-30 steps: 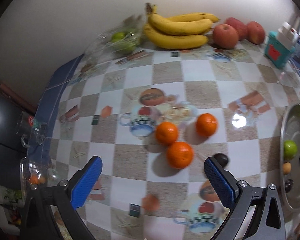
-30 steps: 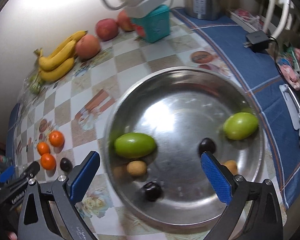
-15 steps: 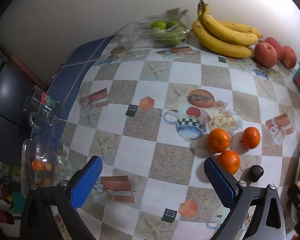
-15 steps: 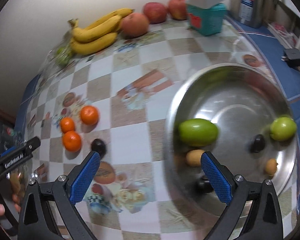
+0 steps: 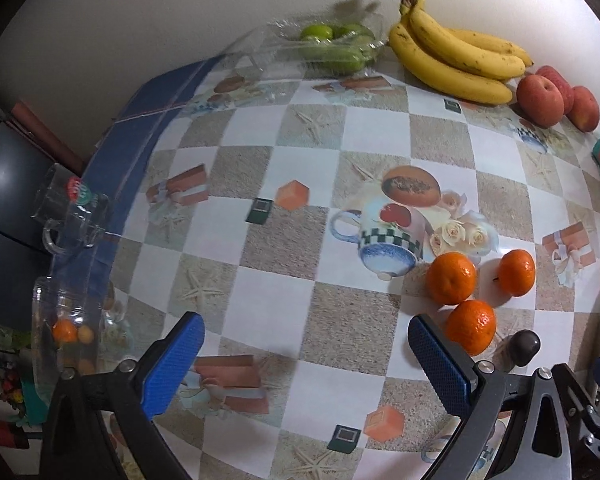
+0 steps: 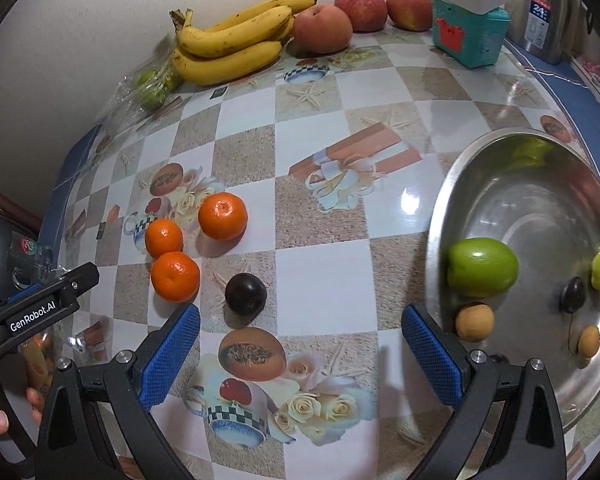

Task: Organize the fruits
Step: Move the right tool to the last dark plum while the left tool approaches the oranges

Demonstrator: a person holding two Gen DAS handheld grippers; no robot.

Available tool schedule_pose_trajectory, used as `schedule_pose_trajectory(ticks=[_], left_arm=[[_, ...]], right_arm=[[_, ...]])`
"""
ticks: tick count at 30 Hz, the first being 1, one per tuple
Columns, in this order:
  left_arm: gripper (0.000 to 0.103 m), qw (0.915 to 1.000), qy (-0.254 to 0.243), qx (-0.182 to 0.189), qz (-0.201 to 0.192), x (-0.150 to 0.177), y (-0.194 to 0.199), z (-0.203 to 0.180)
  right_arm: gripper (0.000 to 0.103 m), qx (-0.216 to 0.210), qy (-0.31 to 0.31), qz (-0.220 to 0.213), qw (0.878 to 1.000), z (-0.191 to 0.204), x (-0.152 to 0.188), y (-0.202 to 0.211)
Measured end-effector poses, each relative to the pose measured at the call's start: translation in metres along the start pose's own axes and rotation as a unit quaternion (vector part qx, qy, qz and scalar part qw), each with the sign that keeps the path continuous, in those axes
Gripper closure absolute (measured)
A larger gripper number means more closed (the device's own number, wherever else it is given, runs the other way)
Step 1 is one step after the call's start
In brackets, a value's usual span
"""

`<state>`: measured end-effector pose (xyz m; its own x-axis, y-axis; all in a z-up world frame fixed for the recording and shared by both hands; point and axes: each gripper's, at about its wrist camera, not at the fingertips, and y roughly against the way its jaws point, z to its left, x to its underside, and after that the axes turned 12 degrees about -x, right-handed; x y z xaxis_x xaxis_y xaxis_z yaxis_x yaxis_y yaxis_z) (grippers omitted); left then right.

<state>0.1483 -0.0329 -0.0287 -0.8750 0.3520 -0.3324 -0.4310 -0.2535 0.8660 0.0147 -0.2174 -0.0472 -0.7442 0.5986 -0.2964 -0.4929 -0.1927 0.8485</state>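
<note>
Three oranges (image 6: 198,244) and a dark plum (image 6: 245,293) sit loose on the counter (image 6: 320,280), at nine o'clock from the steel bowl (image 6: 432,240); both tools, left tool (image 5: 304,356) and right tool (image 6: 300,352), hover spread and empty, likely lining up a pick.

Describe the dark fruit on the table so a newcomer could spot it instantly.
Start at the steel bowl on the checkered tablecloth, then look toward the three oranges. The dark fruit sits alone beside them, nearest the right gripper: small, round, nearly black, not orange.
</note>
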Motion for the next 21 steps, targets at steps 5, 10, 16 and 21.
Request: schedule_pose_trajectory(ticks=[5, 10, 16, 21], left_arm=[[0.0, 0.9998, -0.01, 0.014, 0.011, 0.0, -0.008, -0.011], [0.0, 0.999, -0.004, 0.037, 0.022, -0.001, -0.013, -0.013], [0.0, 0.9964, 0.014, 0.072, 0.042, -0.003, -0.018, -0.01], [0.0, 0.9929, 0.018, 0.108, 0.046, -0.005, -0.015, -0.015]], right_arm=[[0.002, 0.007, 0.004, 0.006, 1.0, 0.002, -0.002, -0.011], [0.002, 0.02, 0.027, 0.01, 0.999, 0.008, -0.003, -0.022], [0.002, 0.008, 0.038, 0.011, 0.999, 0.014, -0.006, -0.032], [0.002, 0.01, 0.059, 0.001, 0.998, 0.023, -0.007, -0.034]])
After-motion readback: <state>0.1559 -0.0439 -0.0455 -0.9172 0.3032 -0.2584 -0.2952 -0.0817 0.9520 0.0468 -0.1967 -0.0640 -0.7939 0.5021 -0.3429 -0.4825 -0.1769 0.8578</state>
